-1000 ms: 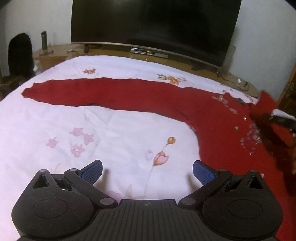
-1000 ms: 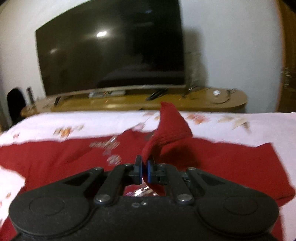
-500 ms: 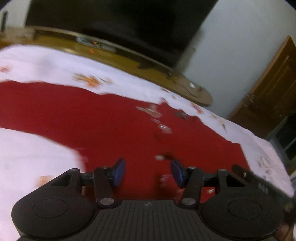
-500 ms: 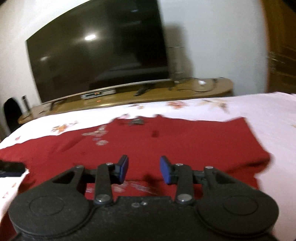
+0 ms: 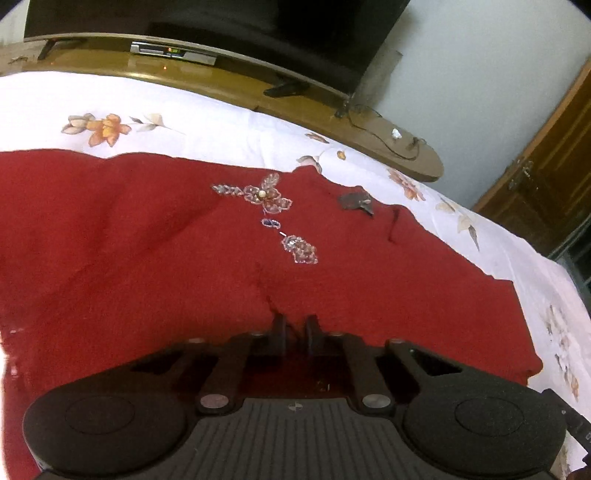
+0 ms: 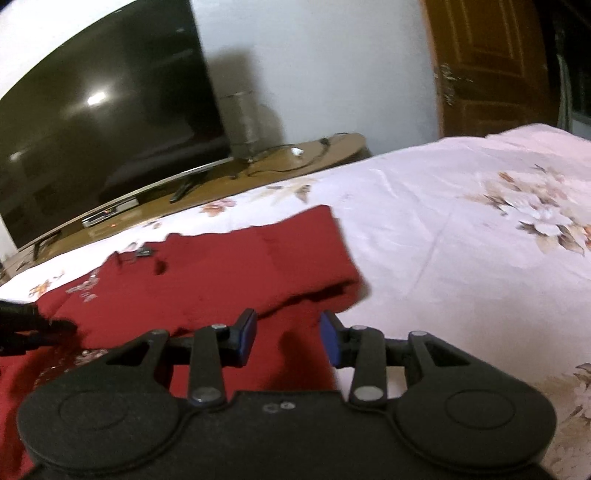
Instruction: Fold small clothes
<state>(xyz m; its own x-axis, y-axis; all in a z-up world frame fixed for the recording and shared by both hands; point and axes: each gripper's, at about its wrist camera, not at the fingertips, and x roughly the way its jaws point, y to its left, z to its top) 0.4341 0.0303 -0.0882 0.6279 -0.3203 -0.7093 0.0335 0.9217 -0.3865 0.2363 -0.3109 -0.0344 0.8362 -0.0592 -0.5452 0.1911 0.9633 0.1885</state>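
Red garment (image 5: 155,266): one knitted piece, lying spread flat across the white floral bedsheet (image 5: 207,122), filling the left wrist view from 9 o'clock to 3 o'clock. Beaded flower trim (image 5: 266,197) is sitting just above centre, with a small dark tag (image 5: 355,202) lying at its 3 o'clock.

Left gripper (image 5: 294,328): resting at 6 o'clock of its own view, fingers drawn close together and pinching a small ridge of the red fabric between them.

Television (image 5: 221,22): standing at 12 o'clock on a wooden stand (image 5: 236,88) beyond the far edge of the bed. Set-top box (image 5: 171,51) is glowing at 11 o'clock beneath the screen.

Wooden door (image 5: 546,192): showing at 3 o'clock.

Right gripper (image 6: 288,338): sitting at 6 o'clock of the right wrist view, blue pads (image 6: 246,336) standing apart and gripping nothing, hovering over the right end of the garment. The garment's folded-over right edge (image 6: 332,288) is lying just ahead at 12 o'clock, somewhat blurred. Bare sheet is stretching away from 1 to 4 o'clock. The left gripper's dark body is poking in at 9 o'clock, touching the cloth.
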